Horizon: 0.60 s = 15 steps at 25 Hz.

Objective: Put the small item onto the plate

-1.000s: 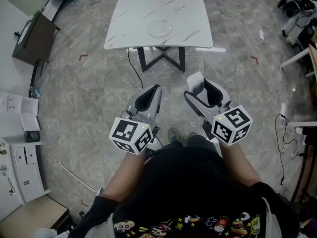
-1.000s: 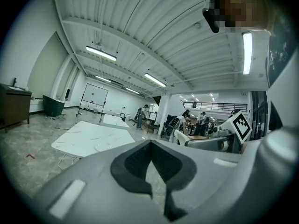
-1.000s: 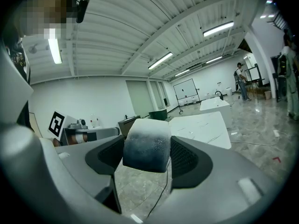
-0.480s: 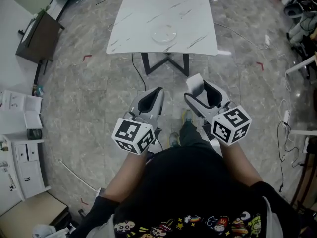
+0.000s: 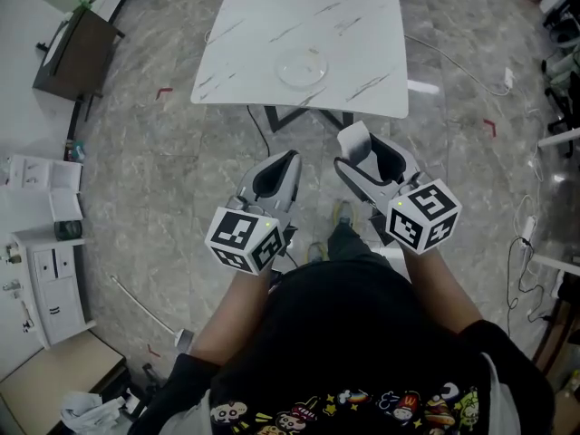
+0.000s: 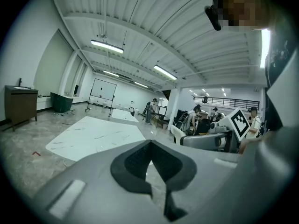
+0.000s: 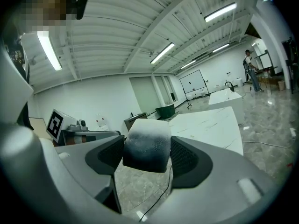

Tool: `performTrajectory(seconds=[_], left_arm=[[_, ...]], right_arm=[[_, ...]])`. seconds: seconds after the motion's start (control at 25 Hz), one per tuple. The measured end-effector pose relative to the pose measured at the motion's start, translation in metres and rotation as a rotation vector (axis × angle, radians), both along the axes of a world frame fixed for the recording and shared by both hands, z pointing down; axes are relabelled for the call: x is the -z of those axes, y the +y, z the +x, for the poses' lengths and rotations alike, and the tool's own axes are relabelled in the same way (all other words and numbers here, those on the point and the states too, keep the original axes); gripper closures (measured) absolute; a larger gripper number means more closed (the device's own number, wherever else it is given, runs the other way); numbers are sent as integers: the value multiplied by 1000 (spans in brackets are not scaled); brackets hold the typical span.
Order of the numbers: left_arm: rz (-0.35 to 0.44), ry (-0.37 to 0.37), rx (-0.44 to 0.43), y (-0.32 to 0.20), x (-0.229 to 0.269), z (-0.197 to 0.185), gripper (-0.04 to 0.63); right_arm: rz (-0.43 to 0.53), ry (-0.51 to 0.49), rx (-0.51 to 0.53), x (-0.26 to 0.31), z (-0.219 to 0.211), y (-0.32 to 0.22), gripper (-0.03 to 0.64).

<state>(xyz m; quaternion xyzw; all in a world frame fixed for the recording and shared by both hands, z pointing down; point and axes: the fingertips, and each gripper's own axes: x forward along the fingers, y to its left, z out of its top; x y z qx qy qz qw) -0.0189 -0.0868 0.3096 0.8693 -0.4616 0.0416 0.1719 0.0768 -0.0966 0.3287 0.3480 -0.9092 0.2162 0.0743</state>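
Note:
A clear glass plate (image 5: 303,66) lies on the white marble table (image 5: 263,34) ahead of me. My right gripper (image 5: 360,149) is held over the floor, short of the table's near edge. It is shut on a small white-and-grey block (image 7: 147,144), which fills the gap between its pads; the block (image 5: 354,140) pokes out at the tips in the head view. My left gripper (image 5: 287,161) is beside it at the same height, shut with nothing in it; its jaws meet (image 6: 150,149). The table (image 6: 93,134) shows low in both gripper views.
The floor is grey marble tile with red tape marks (image 5: 163,91) and loose cables (image 5: 462,62). A dark cabinet (image 5: 71,53) stands at the far left and white drawers (image 5: 45,275) at the left. Several people (image 6: 205,118) are in the far background.
The table and plate have come nearer and lower in the head view as the person walks forward. Both grippers keep the same pose, with the block still held.

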Motion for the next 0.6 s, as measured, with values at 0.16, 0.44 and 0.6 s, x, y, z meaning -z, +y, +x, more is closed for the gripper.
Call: performTrajectory(seconds=[0.16,0.44,0.6], left_arm=[[-17,-11,33,-34,-9,8,595],[-31,-16,81,-65,-19,5,595],[-45,-18,88,-85,-29,-4,595]], right_arm=[[-13,-4,28,-9,9,-34,281],[-24,13,80,-21,6,-70,281],[-34,26,89,-30,-3,-90,281]])
